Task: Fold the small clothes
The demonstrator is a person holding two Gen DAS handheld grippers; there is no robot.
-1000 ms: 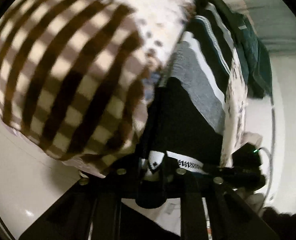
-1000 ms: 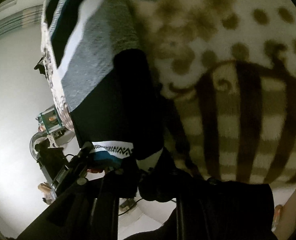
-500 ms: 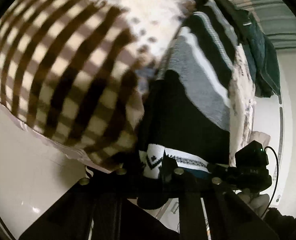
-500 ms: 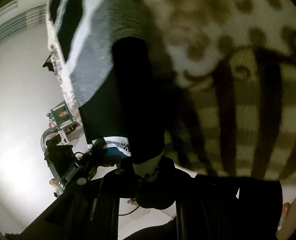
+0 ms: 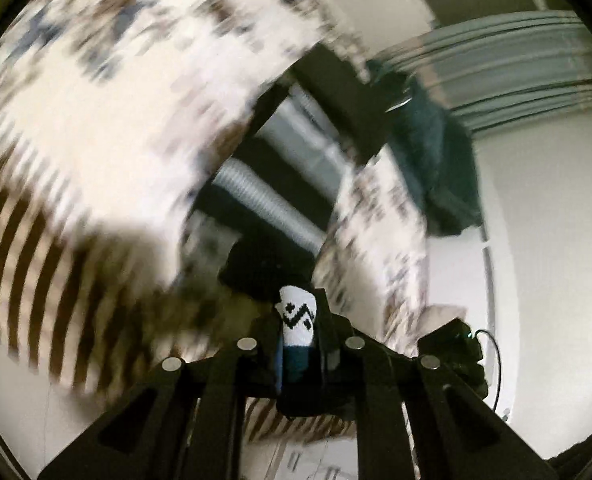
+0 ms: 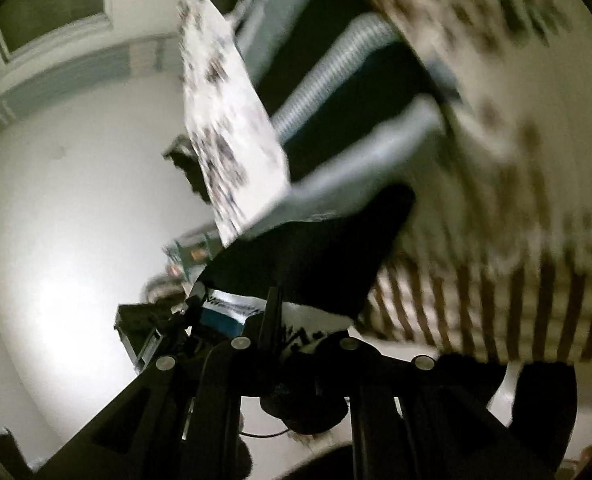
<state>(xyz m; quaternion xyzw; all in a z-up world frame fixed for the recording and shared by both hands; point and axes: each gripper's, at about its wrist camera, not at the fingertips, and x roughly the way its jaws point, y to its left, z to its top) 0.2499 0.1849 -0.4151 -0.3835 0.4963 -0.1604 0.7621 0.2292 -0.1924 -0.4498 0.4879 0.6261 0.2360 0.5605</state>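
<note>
A small knit garment (image 5: 264, 184) with black, grey and white stripes and a white zigzag-patterned hem hangs stretched between both grippers, also seen in the right wrist view (image 6: 315, 256). My left gripper (image 5: 297, 320) is shut on one corner of the white patterned hem (image 5: 297, 314). My right gripper (image 6: 296, 332) is shut on the other hem corner (image 6: 307, 330). Both views are blurred by motion. The left gripper shows in the right wrist view (image 6: 184, 312), holding the hem.
A cream blanket with brown stripes and dots (image 5: 76, 160) covers the surface under the garment, also in the right wrist view (image 6: 515, 200). A dark teal cloth (image 5: 435, 168) lies at the far end. White wall (image 6: 56, 220) beyond.
Both grippers have swung upward with the hem held; the garment has lifted off the blanket and its striped body now hangs out in front. The views have become blurred.
</note>
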